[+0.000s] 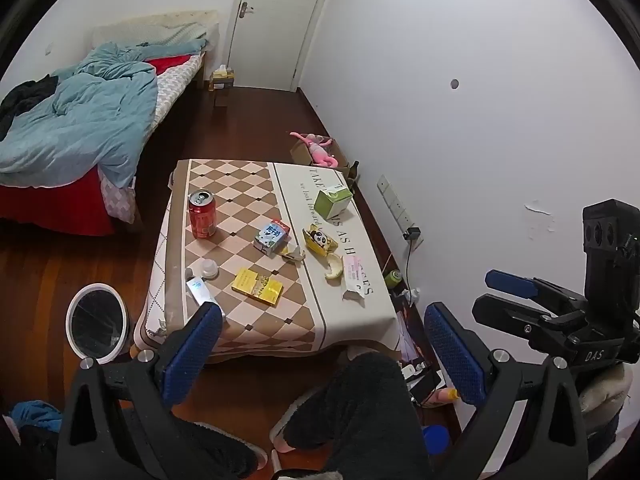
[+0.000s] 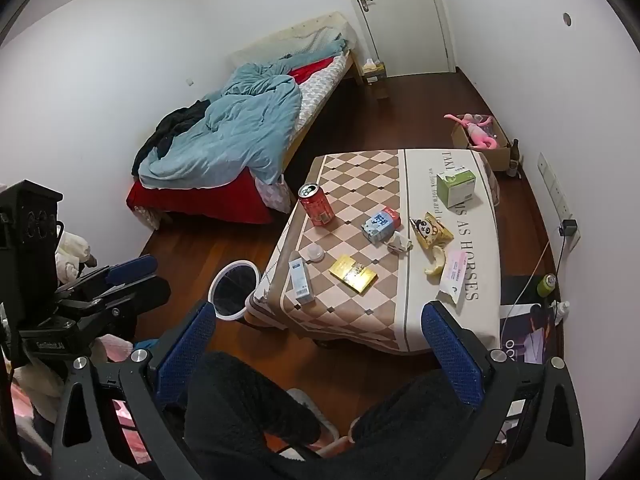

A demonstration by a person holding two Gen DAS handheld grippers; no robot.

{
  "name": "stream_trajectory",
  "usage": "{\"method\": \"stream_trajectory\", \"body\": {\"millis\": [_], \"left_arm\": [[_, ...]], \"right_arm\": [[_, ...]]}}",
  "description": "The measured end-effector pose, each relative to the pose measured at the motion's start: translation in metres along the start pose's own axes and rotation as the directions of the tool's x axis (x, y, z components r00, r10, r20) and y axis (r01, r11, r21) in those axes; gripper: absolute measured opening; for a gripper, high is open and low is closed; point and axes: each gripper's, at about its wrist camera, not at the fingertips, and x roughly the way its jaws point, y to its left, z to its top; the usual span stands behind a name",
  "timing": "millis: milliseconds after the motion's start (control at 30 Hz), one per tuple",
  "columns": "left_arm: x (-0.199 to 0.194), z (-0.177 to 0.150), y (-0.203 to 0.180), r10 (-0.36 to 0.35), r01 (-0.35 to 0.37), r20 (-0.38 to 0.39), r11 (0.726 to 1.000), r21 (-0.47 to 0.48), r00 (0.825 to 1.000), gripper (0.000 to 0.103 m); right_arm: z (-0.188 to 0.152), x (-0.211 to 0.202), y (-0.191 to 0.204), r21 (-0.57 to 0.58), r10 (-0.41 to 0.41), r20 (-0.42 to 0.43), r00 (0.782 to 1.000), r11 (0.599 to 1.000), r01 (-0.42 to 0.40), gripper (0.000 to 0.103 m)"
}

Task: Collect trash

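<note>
Both grippers hang back from the counter [image 2: 452,332], jaws apart and empty, above the person's dark-clad knees. The trash lies spread across the counter top ahead: a red can [image 2: 317,203] toward the far left edge, a banana peel [image 2: 437,264] and a torn white wrapper [image 2: 454,276] toward the right edge. The white-rimmed bin [image 2: 234,291] stands on the floor just beside the counter's near left corner. The left gripper [image 1: 320,354] is judged nearer the bin and can; the right gripper [image 2: 316,354] is nearer the peel, whose curve runs roughly front to back.
</note>
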Motion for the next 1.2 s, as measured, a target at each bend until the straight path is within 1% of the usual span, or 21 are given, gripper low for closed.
{"method": "stream_trajectory", "body": {"millis": [167,233,333,500,600,700,1200], "left_arm": [[-0.001,0.003,-0.002,-0.008,0.008,-0.001,1.000,0.002,1.000,0.103],[0.004,0.005,-0.006,-0.002,0.002,-0.015,1.000,0.004,1.000,0.103],[0.004,0.002,-0.007,-0.005,0.005,-0.008,1.000,0.005,1.000,0.103],[0.006,0.001,0.000,-0.032,0.032,-0.010,0.999,-0.007,0.999,0.103],[0.005,0.001,0.002,-0.038,0.038,-0.009,0.999,-0.009,0.999,0.103],[0.004,0.001,0.003,-0.046,0.046,-0.008,0.999,-0.010,0.999,0.103],[0.004,0.002,-0.003,-0.052,0.052,-0.006,0.999,-0.001,0.999,0.103]], "right_arm": [[0.001,0.000,-0.001,0.002,-0.002,-0.005,1.000,1.000,0.002,0.103],[0.002,0.001,-0.002,0.002,-0.001,-0.005,1.000,1.000,0.001,0.103],[0.003,0.001,-0.002,0.002,0.000,-0.005,1.000,1.000,0.000,0.103],[0.003,0.000,-0.003,0.005,0.011,-0.006,1.000,1.000,-0.011,0.103],[-0.002,0.002,-0.002,0.006,0.017,-0.006,1.000,1.000,-0.017,0.103],[0.001,0.006,-0.001,0.006,0.024,-0.006,1.000,1.000,-0.024,0.103],[0.000,0.005,-0.003,0.012,0.029,-0.012,1.000,1.000,-0.029,0.103]]}}
